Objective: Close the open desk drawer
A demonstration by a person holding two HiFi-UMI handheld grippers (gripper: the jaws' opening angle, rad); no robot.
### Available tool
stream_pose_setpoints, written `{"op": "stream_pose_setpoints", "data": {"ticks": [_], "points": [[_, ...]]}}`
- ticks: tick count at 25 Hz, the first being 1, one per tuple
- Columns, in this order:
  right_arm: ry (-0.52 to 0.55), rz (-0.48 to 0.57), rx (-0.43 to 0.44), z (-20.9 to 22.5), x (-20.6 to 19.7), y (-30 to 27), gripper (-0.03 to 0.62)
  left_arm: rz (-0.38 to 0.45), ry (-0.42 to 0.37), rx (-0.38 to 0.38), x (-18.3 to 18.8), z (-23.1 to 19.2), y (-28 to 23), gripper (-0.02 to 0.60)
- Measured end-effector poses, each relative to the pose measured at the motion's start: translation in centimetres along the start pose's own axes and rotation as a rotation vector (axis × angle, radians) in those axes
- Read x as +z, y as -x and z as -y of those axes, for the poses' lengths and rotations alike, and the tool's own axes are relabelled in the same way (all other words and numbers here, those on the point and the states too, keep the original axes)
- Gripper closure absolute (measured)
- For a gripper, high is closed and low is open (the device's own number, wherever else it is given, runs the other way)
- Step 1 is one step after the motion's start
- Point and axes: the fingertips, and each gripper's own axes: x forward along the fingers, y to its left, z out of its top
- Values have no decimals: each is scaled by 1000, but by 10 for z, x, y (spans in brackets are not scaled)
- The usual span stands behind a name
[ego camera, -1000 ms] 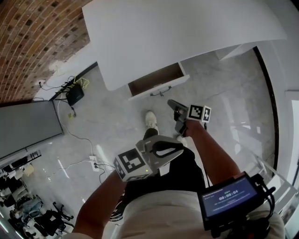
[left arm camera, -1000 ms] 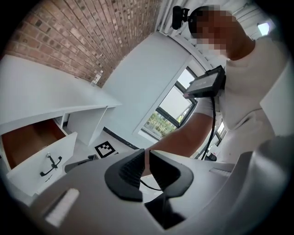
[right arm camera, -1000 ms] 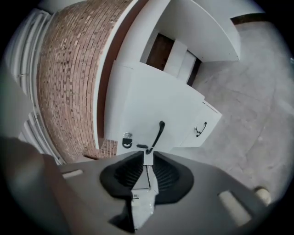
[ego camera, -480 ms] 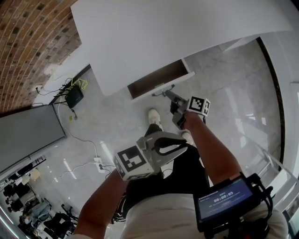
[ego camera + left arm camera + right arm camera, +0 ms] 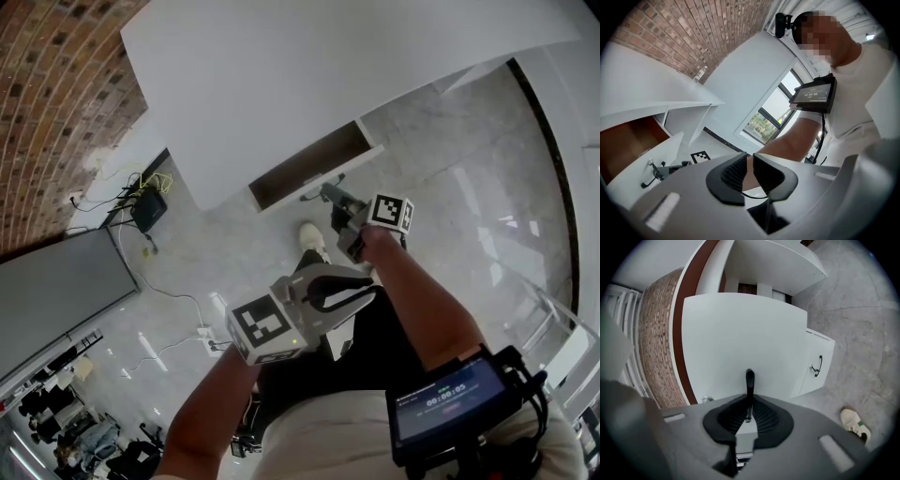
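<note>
Two hand-held grippers are seen below the head camera, staggered in depth. Nearest, the left hand-held gripper (image 5: 361, 286) is held in front of the person's waist, well short of the furniture. Its jaws are parted by a narrow slit and nothing is held between them.

Further out, the right hand-held gripper (image 5: 749, 416) is extended to the drawer (image 5: 309, 167). Its jaws are closed on the black handle (image 5: 749, 379), which is seen edge-on, rising between the pads.

The drawer is drawn out from under the white worktop (image 5: 309, 66). Its white front panel stands clear of the worktop edge, and the brown interior is exposed between the two. A shoe (image 5: 313, 241) is planted on the grey floor (image 5: 469, 187) just in front of the drawer front, beside the right arm.

To the right of the drawer, open floor runs out to a dark line at its far edge. To the left, a black box (image 5: 148, 208) and loose cables (image 5: 178, 291) lie by the brick wall (image 5: 56, 103), well apart from the drawer.
</note>
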Motion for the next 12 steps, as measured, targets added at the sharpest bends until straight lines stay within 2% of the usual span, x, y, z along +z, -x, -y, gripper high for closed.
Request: {"op": "stream_pose_setpoints", "data": {"ticks": [12], "points": [[-68,46,20,1,1,1,568,2,6,-35,8,-7,-16,537]]}}
